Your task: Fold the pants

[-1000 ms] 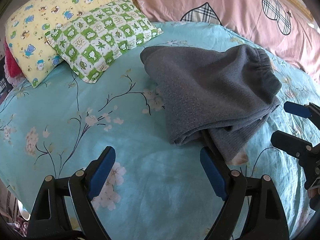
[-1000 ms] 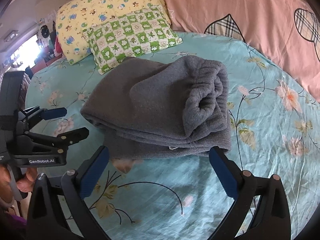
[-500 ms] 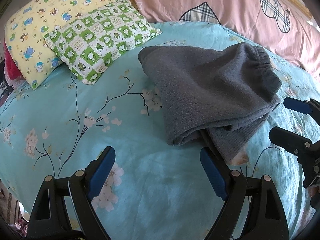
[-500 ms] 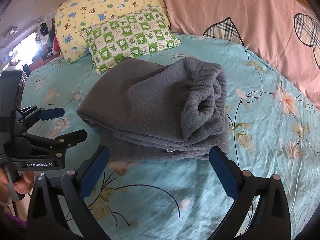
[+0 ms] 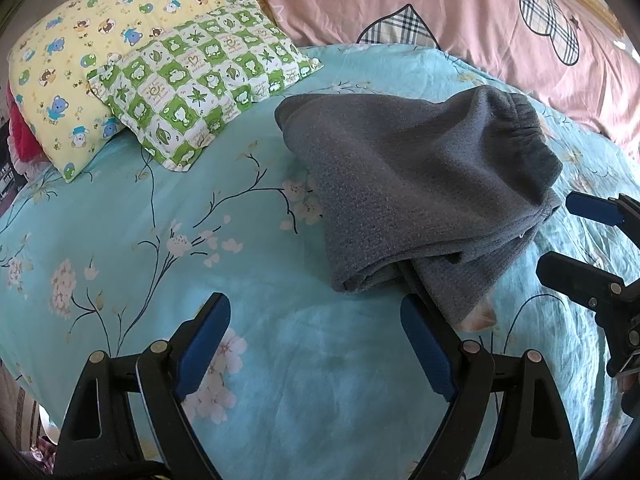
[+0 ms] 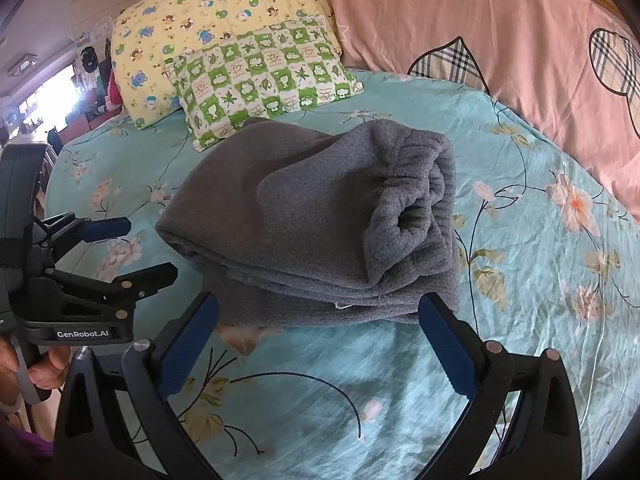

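Turquoise floral bedsheet (image 5: 168,208) fills nearly everything under and ahead of both my grippers. Beyond it, far ahead and to the right, a pink duvet (image 5: 460,12) with plaid heart patches runs along the back.

Far ahead-left of my left gripper: a yellow cartoon-print pillow (image 5: 80,56), and a green-and-white checked pillow (image 5: 200,92) lying partly on top of it, both resting on the sheet.

The grey pants (image 6: 320,216) lie folded in a thick bundle on the sheet, directly ahead of my right gripper and ahead-right of my left one. Elastic waistband is rolled on top at the bundle's right end as seen from the right wrist view. Several layers are stacked at the near edge. A small pale patch peeks out beneath the near lower layer; I can't tell what it is.

My left gripper (image 5: 316,336) has its jaws spread wide, nothing between them, hovering over bare sheet. Its right finger sits just beside the near corner of the pants; contact I can't confirm.

My right gripper (image 6: 320,340) also has its jaws spread wide and holds nothing, with the bundle's near edge lying just ahead of both fingertips.

Each gripper appears in the other's view, flanking the bundle's near edge.
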Demonstrator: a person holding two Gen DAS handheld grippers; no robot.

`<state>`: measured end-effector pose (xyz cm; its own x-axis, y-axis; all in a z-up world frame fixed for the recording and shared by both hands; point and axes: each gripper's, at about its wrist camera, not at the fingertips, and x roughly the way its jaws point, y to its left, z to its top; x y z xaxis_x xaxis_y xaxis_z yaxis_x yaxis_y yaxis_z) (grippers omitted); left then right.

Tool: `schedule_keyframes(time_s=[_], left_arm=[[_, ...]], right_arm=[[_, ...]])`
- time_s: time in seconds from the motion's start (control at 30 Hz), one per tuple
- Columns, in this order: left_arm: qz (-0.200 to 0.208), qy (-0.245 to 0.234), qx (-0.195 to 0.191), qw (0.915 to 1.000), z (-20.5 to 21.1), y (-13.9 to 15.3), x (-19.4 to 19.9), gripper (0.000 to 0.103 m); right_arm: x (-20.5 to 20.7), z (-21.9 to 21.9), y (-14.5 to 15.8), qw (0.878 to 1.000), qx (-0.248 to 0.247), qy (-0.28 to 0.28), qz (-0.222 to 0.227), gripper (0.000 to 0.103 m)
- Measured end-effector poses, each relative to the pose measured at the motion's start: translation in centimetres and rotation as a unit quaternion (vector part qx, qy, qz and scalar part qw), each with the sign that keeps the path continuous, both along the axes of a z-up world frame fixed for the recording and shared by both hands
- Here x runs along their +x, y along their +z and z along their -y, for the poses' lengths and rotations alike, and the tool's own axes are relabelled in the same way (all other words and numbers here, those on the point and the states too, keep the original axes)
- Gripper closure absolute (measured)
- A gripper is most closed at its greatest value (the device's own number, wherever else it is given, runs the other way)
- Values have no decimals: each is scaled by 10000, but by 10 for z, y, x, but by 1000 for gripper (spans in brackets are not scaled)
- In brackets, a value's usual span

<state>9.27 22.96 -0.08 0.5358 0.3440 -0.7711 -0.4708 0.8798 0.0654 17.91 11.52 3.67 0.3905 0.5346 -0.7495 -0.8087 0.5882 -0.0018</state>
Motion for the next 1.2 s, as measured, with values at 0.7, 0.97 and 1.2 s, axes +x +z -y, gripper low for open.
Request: schedule_keyframes(time_s=[0.7,0.97,1.2], left_arm=[[33,-33,30,10000,0,2,2,15],[64,-17,59,10000,0,5,4,15],[110,-15,83,9999,0,6,4,15]], right_arm=[[3,-1,3,10000,21,-3,37,3],[3,-1,6,9999,57,-9,83,3],[5,0,8,9999,80,-29,106,3]])
